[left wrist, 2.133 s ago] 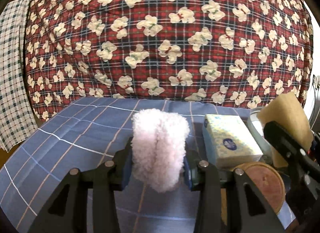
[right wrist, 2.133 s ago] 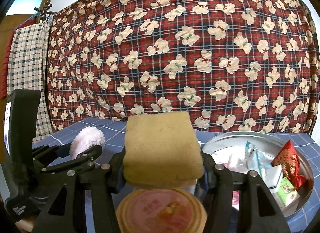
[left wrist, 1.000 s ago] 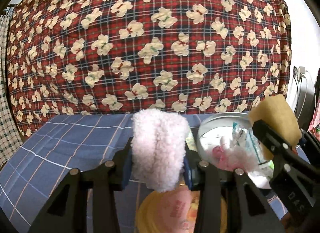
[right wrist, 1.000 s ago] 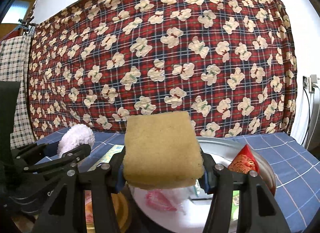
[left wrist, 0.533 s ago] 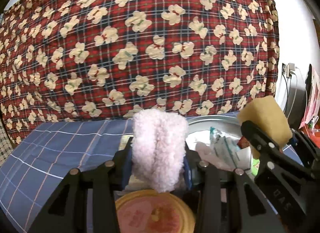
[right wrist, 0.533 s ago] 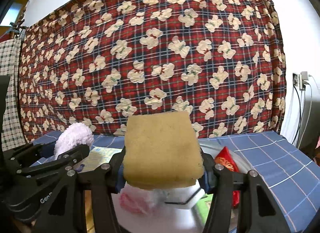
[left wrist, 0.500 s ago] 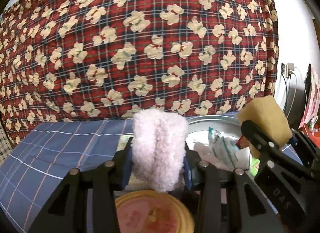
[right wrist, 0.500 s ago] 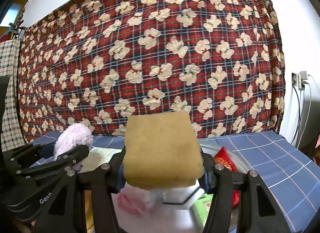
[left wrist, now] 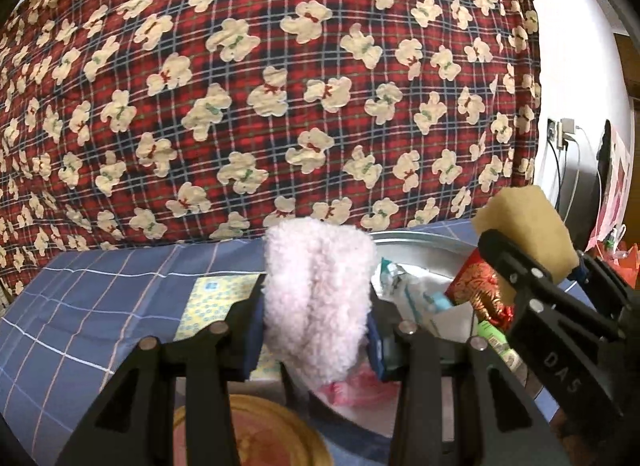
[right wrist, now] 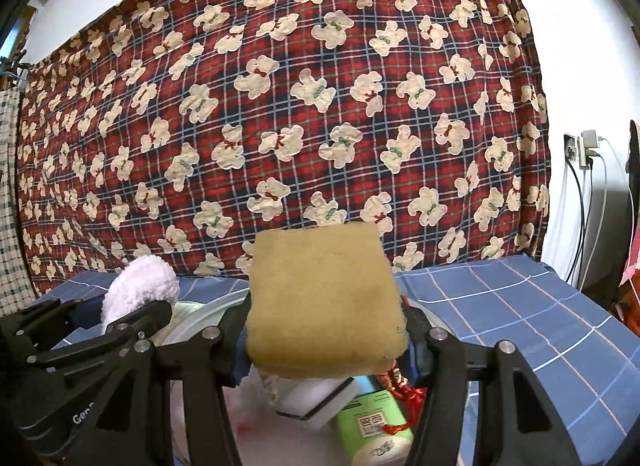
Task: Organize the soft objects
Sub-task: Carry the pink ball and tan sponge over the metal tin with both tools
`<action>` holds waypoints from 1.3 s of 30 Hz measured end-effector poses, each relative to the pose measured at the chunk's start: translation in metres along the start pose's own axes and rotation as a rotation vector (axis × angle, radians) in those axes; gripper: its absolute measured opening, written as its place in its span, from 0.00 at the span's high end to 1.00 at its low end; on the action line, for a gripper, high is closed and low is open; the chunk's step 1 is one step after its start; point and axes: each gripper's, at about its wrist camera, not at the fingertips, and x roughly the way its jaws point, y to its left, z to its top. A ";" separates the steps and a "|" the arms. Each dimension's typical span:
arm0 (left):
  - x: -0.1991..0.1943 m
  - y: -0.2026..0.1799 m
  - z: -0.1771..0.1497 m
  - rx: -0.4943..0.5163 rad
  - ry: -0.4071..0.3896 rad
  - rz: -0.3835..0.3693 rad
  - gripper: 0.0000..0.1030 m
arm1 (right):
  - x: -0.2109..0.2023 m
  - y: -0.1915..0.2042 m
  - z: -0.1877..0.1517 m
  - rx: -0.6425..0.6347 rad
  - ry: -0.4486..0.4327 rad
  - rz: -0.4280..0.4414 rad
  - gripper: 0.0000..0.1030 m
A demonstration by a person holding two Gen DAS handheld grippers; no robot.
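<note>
The left tool (left wrist: 316, 330) is clamped on a fluffy pale-pink cloth (left wrist: 318, 298), which stands upright between its two black fingers and bulges above and below them. The right tool (right wrist: 324, 340) grips a tan sponge (right wrist: 324, 302) by its sides, the block lying flat and level between the pads. In the left wrist view the right tool (left wrist: 532, 262) shows at the right edge with the same sponge (left wrist: 524, 229) in its jaws, and in the right wrist view the left tool (right wrist: 132, 314) sits at the lower left with the pink cloth (right wrist: 140, 286) poking out.

Both tools hang over the worktop, which is covered with a blue checked cloth (left wrist: 100, 298). Under and just ahead of them lies a round metal tray (left wrist: 424, 244) near the worktop's right side, holding a red packet (left wrist: 476, 286), a green-labelled container (right wrist: 372, 422), a white block (right wrist: 316, 398) and crinkled wrappers. To the tray's left a yellow patterned tissue pack (left wrist: 212, 302) lies flat, and a round lid with a pink label (left wrist: 256, 438) shows at the near edge. A red plaid blanket with cream bears (right wrist: 280, 105) hangs behind the worktop.
</note>
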 end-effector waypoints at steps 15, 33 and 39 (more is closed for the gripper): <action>0.018 -0.029 0.006 0.009 0.021 -0.057 0.60 | 0.016 -0.031 0.005 0.003 0.015 -0.070 0.43; 0.043 -0.059 0.005 0.012 0.063 -0.108 0.60 | 0.050 -0.060 0.012 0.005 0.083 -0.098 0.43; 0.048 -0.061 0.003 0.018 0.083 -0.099 0.60 | 0.055 -0.065 0.014 0.043 0.128 -0.067 0.43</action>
